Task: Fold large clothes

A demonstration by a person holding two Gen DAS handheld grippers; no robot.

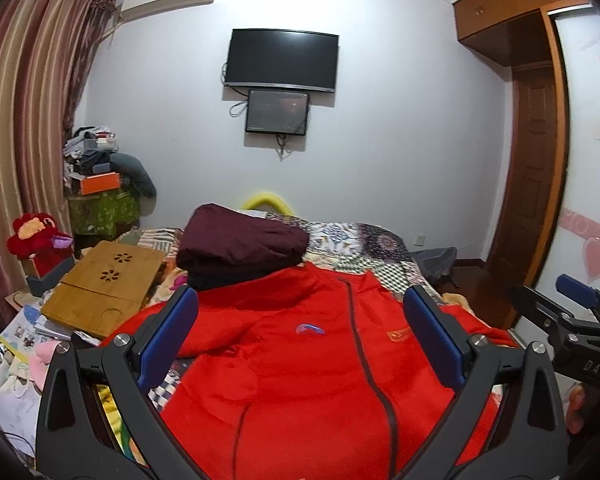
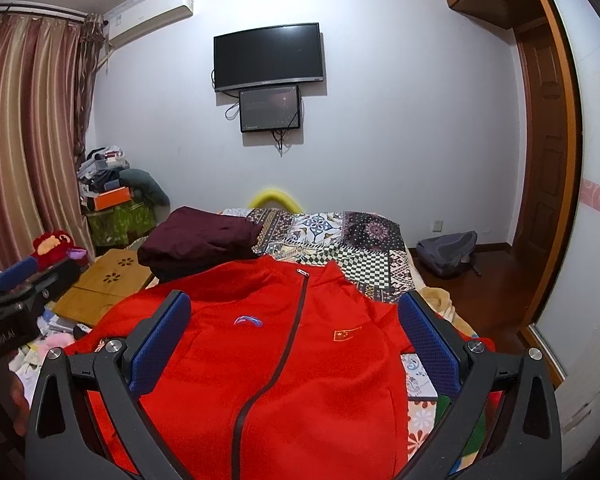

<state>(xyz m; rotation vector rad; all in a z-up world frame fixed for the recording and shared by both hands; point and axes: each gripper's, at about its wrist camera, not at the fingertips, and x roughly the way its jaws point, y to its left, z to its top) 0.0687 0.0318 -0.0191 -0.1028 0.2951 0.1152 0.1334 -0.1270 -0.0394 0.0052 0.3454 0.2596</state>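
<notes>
Here both claws hover level over the red jacket (image 1: 300,360) spread front-up on the bed (image 2: 364,256) — left claw (image 1: 300,332) and right claw (image 2: 296,332) gaping wide, gripping nothing.

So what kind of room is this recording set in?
Most likely a home bedroom: a bed under a patchwork patterned bedspread with a red zip-up jacket spread on it, a black wall-mounted television opposite, and striped brown curtains to one side.
</notes>
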